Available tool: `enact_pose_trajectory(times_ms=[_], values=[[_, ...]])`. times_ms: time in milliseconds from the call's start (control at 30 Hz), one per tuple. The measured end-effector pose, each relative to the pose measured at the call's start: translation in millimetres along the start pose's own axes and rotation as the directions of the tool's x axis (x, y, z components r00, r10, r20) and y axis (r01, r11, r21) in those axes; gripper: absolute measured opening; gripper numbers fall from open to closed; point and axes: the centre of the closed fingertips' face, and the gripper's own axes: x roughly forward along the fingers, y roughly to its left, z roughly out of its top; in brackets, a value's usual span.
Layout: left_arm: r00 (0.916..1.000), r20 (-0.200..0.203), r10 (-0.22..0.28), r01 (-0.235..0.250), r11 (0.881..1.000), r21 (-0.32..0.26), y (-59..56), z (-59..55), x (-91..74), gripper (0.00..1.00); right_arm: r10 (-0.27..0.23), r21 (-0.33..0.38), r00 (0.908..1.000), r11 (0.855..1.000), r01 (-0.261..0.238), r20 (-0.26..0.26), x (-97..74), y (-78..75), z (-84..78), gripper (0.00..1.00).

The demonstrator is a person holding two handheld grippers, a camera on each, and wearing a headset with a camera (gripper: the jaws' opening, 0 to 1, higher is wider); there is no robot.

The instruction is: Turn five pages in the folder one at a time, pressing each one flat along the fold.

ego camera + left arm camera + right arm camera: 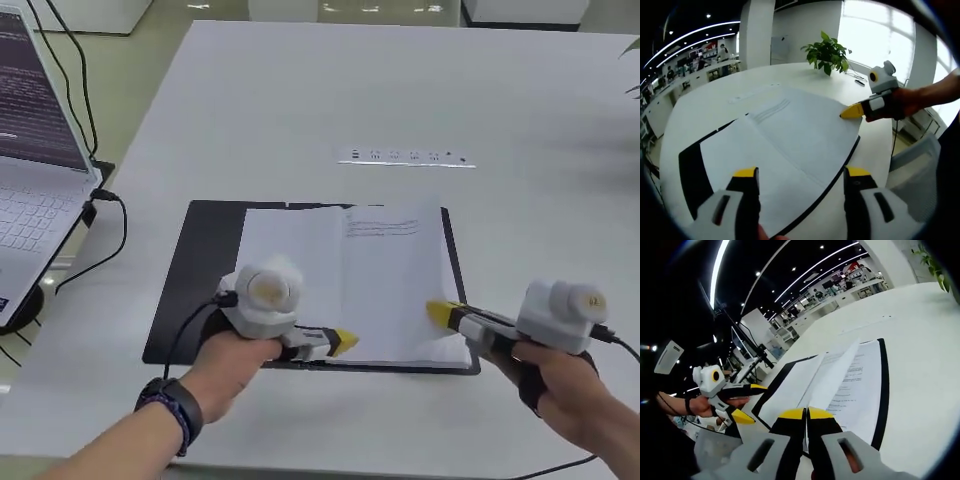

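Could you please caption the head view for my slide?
Open folder on a white table: left gripper open at its near edge, right gripper shut on the right page.

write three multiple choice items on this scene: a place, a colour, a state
1. Where does the laptop sit relative to the folder?
A. To its left
B. On top of it
C. To its right
2. What colour is the folder's cover?
A. Red
B. Black
C. Green
3. How do the left gripper's jaws stand?
A. Shut together
B. Shut on a pen
C. Open
Answers: 1 A, the head view has it at the table's left edge; 2 B, a black border frames the white pages; 3 C, the left gripper view shows a wide gap between its yellow fingertips.
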Motion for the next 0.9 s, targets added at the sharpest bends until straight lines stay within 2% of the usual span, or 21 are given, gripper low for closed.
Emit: enact_pose_trajectory(times_ms=[267,433,533,900], values=[[0.9984,0.018,0.054,-0.054,0.998,-0.018,27.2,-7.5,-31.2,0.69,0.026,-0.029,0.9996,0.999,-0.026,0.014,10.6,17.3,11.6,0.0],[0.9973,0.02,0.07,-0.07,0.997,-0.015,37.9,-11.5,-44.5,0.69,0.041,-0.034,0.9991,0.999,-0.041,0.012,20.1,27.3,12.9,0.0],[0.9959,0.03,0.085,-0.085,0.996,-0.024,47.1,-14.2,-53.5,0.69,0.065,-0.042,0.9979,0.997,-0.064,0.008,29.1,39.2,14.0,0.0],[0.9913,0.043,0.124,-0.123,0.992,-0.04,64.3,-25.4,-83.5,0.7,0.145,-0.065,0.9894,0.987,-0.145,-0.007,61.3,78.1,16.5,0.0]])
